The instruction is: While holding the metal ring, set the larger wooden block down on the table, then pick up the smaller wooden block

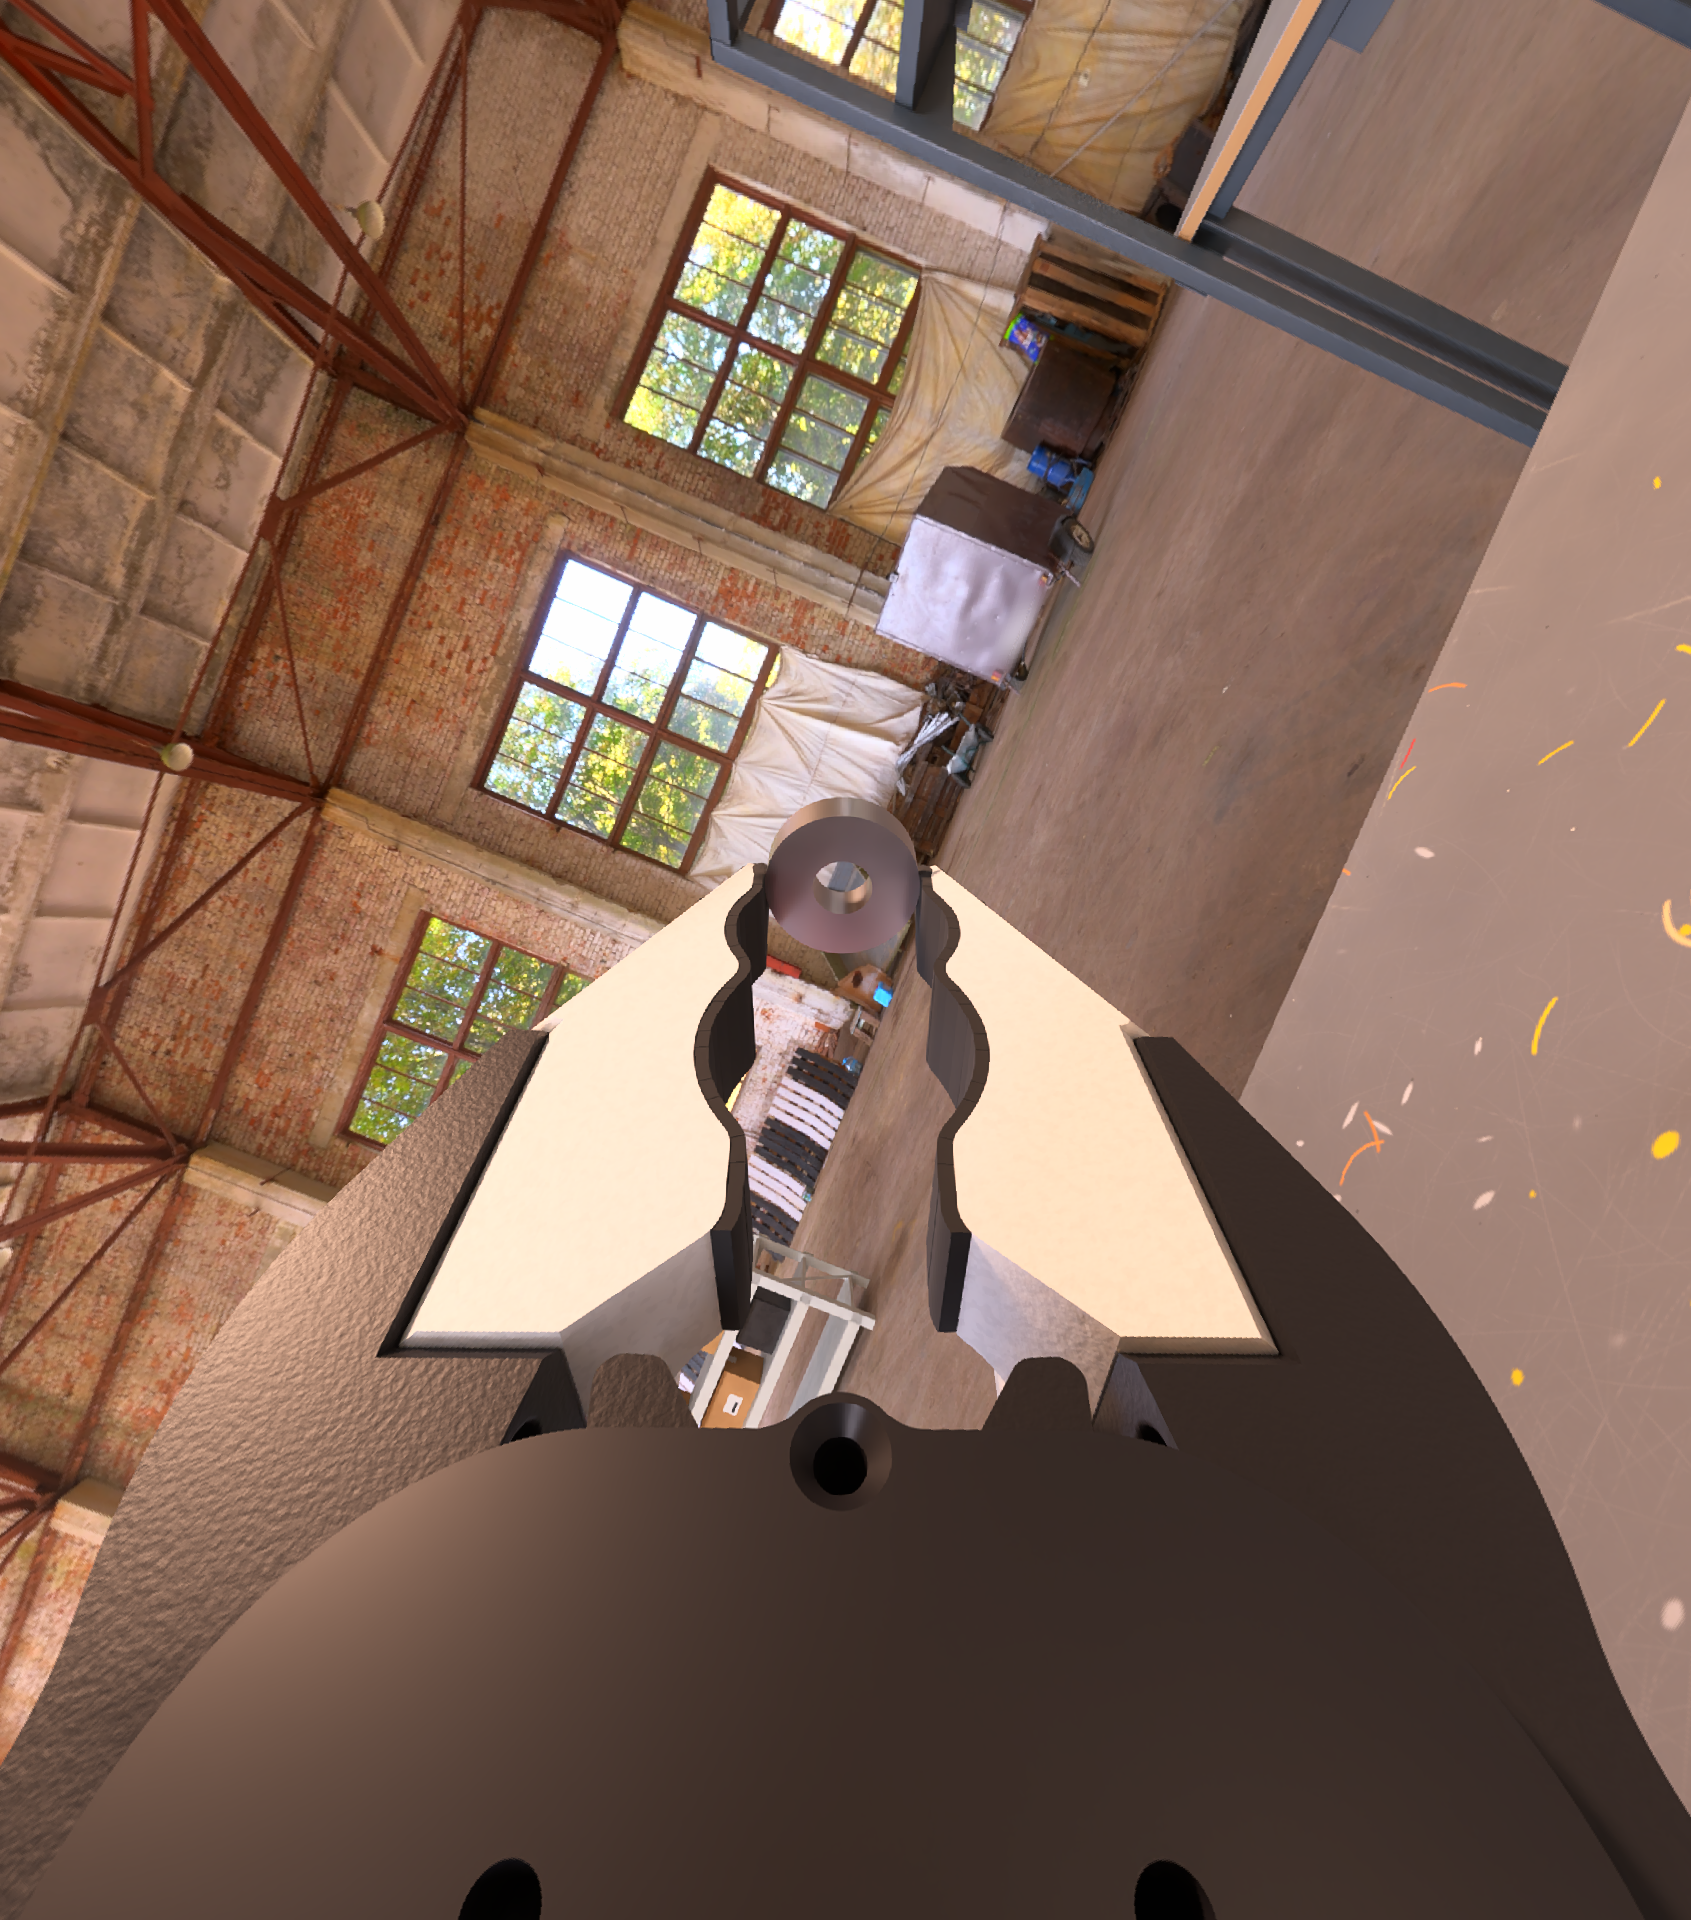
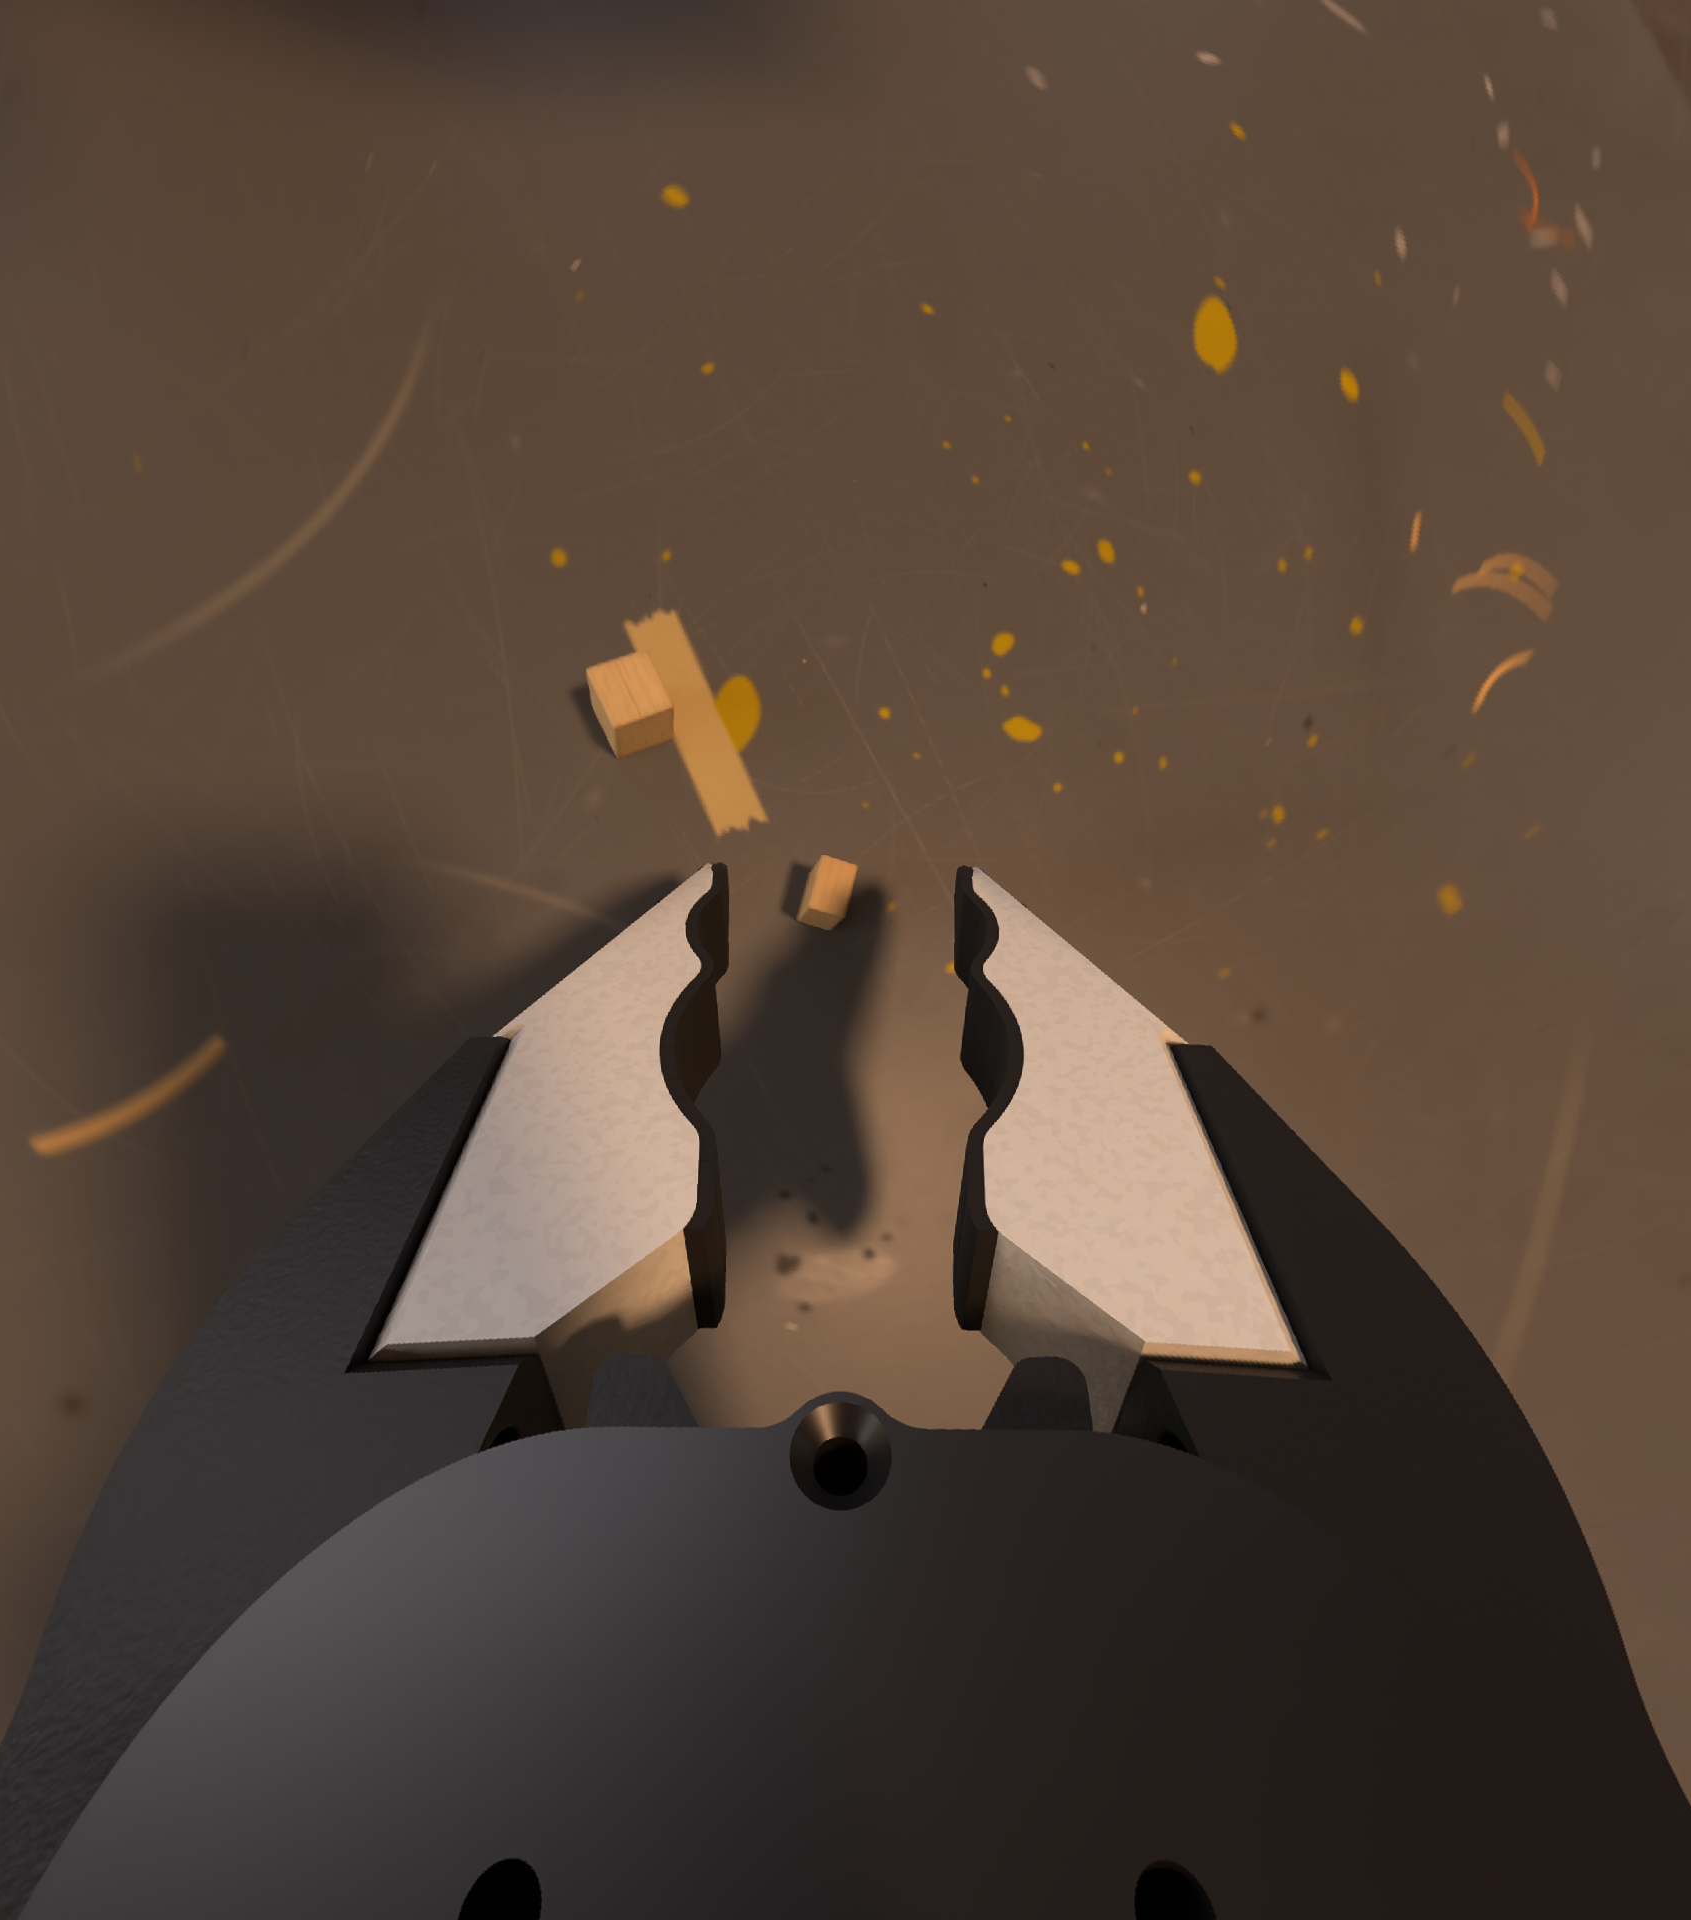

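In the left wrist view my left gripper (image 1: 842,894) is shut on the metal ring (image 1: 842,883), a grey disc with a small centre hole, held at the fingertips in the air, its flat face towards the camera. In the right wrist view my right gripper (image 2: 841,883) is open and empty above the table (image 2: 301,416). The smaller wooden block (image 2: 827,890) lies on the table just beyond and between the fingertips. The larger wooden block (image 2: 630,703) rests on the table farther off to the left, beside a strip of tape (image 2: 697,722).
The brown tabletop is scratched and spattered with yellow paint spots (image 2: 1215,332). In the left wrist view the table edge (image 1: 1443,727) runs along the right, with a brick hall, windows and a floor behind.
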{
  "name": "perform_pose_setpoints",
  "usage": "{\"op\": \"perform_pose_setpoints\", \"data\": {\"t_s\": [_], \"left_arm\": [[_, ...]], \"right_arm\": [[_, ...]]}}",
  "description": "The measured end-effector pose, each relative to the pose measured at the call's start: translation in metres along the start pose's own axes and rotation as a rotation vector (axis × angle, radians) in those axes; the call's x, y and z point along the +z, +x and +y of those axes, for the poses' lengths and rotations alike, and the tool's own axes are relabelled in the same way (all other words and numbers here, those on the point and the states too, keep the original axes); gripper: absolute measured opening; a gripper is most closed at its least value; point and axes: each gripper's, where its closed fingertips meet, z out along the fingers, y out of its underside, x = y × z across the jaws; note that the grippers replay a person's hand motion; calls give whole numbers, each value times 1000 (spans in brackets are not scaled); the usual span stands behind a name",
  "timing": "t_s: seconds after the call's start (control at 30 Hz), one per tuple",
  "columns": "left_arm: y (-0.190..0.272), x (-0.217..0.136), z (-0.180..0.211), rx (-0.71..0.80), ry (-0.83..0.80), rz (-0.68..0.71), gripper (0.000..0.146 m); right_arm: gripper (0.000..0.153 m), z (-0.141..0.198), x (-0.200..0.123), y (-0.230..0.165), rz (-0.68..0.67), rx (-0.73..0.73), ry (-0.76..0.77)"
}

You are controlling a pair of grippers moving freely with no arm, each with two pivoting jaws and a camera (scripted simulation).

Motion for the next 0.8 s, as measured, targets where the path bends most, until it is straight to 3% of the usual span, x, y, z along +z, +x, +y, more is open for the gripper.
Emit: {"op": "perform_pose_setpoints", "data": {"t_s": [0.1, 0.17, 0.27, 0.57, 0.67, 0.8], "left_arm": [[0, 0, -1, -7, 5, -1, 28], [0, 0, -2, -5, 7, -1, 28], [0, -1, -5, -6, 16, 0, 28], [-5, -5, -11, -24, 38, -9, 28], [-5, -6, -11, -29, 43, -6, 28], [1, -4, -12, -25, 53, 14, 28]], "right_arm": [[43, 4, 9, -3, -3, 209, 43], [43, 7, 13, -2, 38, 275, 44], [38, 15, 18, -1, 98, 293, -2], [7, 13, 23, -5, 17, 290, -1], [7, 9, 21, -6, -28, 283, 46], [7, -12, -7, 4, -148, 317, 141]]}}
